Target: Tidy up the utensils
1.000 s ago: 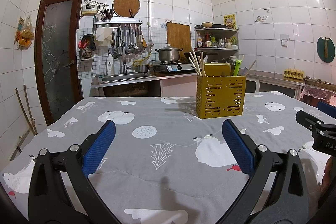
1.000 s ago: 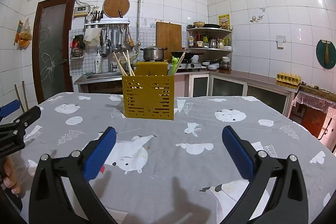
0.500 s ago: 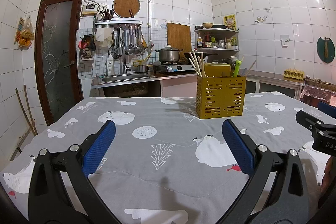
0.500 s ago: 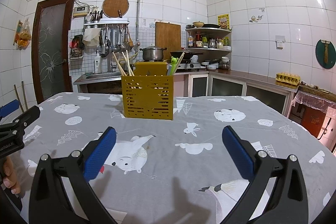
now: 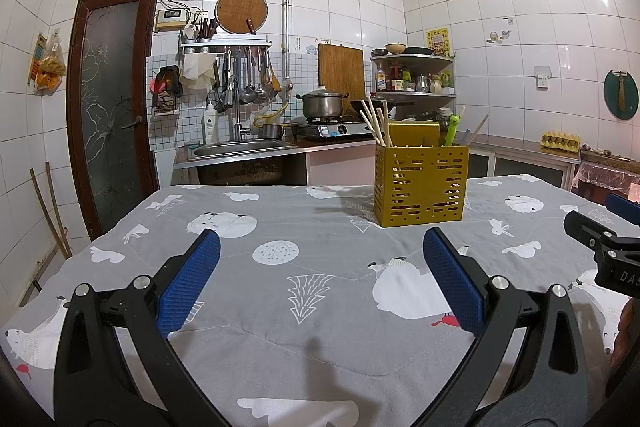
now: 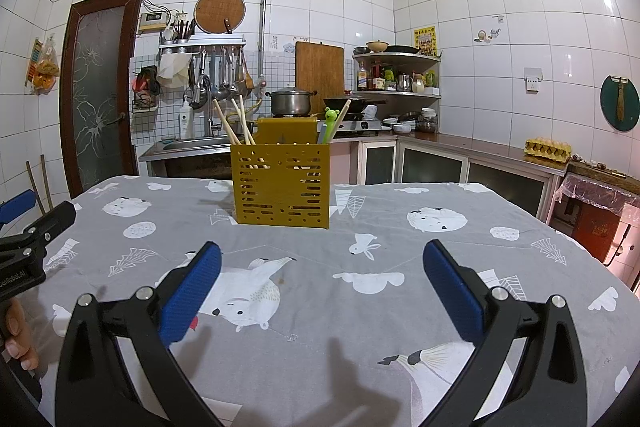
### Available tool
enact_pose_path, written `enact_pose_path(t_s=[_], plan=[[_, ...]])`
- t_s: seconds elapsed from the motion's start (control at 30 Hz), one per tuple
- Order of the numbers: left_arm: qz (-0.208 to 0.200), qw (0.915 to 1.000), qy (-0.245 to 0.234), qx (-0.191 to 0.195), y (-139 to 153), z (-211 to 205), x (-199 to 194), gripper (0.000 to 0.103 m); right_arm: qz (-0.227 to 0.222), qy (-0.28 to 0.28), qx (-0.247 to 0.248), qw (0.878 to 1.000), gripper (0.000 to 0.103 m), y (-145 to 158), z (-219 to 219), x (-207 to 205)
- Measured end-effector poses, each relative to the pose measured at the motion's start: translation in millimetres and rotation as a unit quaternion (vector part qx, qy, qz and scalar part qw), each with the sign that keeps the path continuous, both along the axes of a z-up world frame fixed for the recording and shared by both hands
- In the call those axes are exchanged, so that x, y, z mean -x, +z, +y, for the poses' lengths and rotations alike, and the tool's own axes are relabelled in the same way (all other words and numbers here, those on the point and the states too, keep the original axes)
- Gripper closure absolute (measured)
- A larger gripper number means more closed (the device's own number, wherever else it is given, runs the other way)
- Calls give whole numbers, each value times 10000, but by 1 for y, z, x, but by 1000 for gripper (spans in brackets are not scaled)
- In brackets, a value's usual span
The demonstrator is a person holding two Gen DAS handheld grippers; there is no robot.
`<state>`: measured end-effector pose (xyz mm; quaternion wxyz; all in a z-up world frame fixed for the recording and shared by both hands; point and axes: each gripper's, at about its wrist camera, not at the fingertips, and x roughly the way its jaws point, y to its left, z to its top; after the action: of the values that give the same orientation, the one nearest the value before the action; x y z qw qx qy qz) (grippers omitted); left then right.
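Observation:
A yellow slotted utensil holder stands upright on the grey patterned tablecloth, far from both grippers. Wooden chopsticks lean out of its left side; a green-topped utensil and more sticks poke out on the right. My left gripper hovers open over the cloth with nothing between its blue pads. My right gripper is open too and holds nothing. Each gripper shows at the edge of the other's view.
Behind the table run a sink, a stove with a steel pot, a corner shelf of bottles and a counter with an egg tray. A dark door is at the left. A hand grips the left tool.

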<state>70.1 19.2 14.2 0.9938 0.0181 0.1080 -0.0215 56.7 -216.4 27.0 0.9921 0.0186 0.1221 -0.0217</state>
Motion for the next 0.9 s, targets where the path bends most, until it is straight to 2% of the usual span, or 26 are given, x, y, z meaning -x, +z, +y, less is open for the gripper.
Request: enact_pose_path(t_s=[0.9], plan=[[-26, 10000, 8, -9, 1, 1, -1, 5, 1, -3, -4, 10000, 4, 0, 0, 0]])
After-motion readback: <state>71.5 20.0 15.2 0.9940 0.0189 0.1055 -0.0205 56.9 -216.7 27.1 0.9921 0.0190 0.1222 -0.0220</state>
